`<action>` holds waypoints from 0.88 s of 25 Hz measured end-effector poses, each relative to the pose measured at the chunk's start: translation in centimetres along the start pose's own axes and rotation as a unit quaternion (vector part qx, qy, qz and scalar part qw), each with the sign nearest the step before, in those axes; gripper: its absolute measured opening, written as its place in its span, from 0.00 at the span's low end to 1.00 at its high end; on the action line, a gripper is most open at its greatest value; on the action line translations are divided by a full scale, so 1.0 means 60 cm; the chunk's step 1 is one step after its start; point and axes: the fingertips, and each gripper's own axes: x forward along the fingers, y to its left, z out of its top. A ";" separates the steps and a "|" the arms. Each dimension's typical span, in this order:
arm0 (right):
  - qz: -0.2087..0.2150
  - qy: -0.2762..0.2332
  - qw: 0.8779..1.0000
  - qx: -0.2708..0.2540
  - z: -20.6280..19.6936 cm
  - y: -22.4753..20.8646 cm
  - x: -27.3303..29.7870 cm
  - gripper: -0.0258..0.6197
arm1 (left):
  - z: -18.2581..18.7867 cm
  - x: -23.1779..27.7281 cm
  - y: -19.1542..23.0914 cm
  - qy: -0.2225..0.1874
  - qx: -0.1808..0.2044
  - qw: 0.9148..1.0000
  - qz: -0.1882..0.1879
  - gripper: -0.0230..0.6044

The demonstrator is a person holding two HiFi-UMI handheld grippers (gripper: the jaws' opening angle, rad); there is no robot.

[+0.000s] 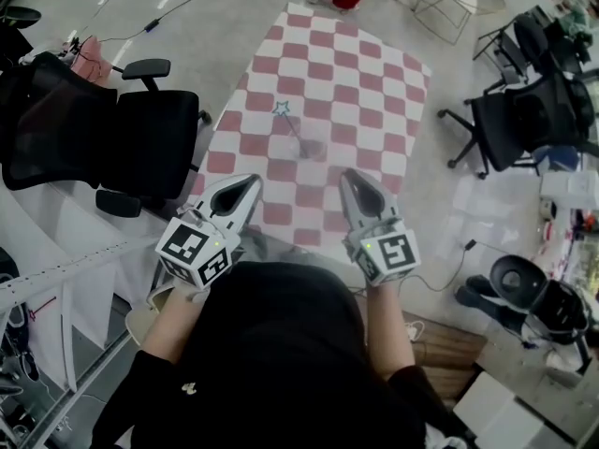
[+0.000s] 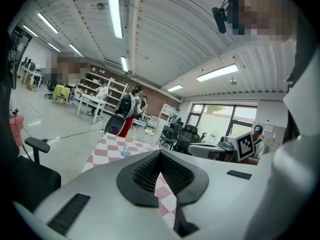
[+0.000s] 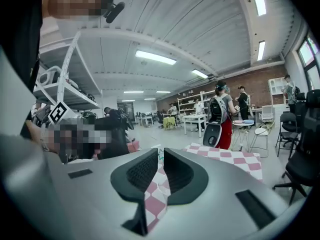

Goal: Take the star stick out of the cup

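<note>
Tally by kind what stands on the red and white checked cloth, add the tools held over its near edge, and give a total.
Thin stick with a pale blue star on top: 1
Clear cup: 1
Grey two-jaw tools, left tool and right tool: 2
Total: 4

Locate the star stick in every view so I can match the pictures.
Head view: star stick near the centre of the checkered cloth.
Left gripper view: its star shows small, just left of the jaw tips.
Right gripper view: what looks like its star peeks just above the jaw tips.
Shared landmark: the checkered cloth.
</note>
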 end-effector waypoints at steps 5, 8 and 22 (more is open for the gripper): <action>0.001 0.024 1.000 -0.001 -0.010 0.013 0.074 0.12 | 0.005 -0.005 0.052 0.008 0.001 1.000 -0.009 0.10; -0.005 0.052 0.999 -0.009 -0.022 0.017 0.115 0.15 | 0.001 -0.005 0.080 0.017 -0.004 1.000 -0.010 0.10; -0.023 0.175 0.983 -0.042 -0.117 0.007 0.276 0.22 | -0.031 -0.018 0.196 0.043 -0.037 0.998 0.002 0.10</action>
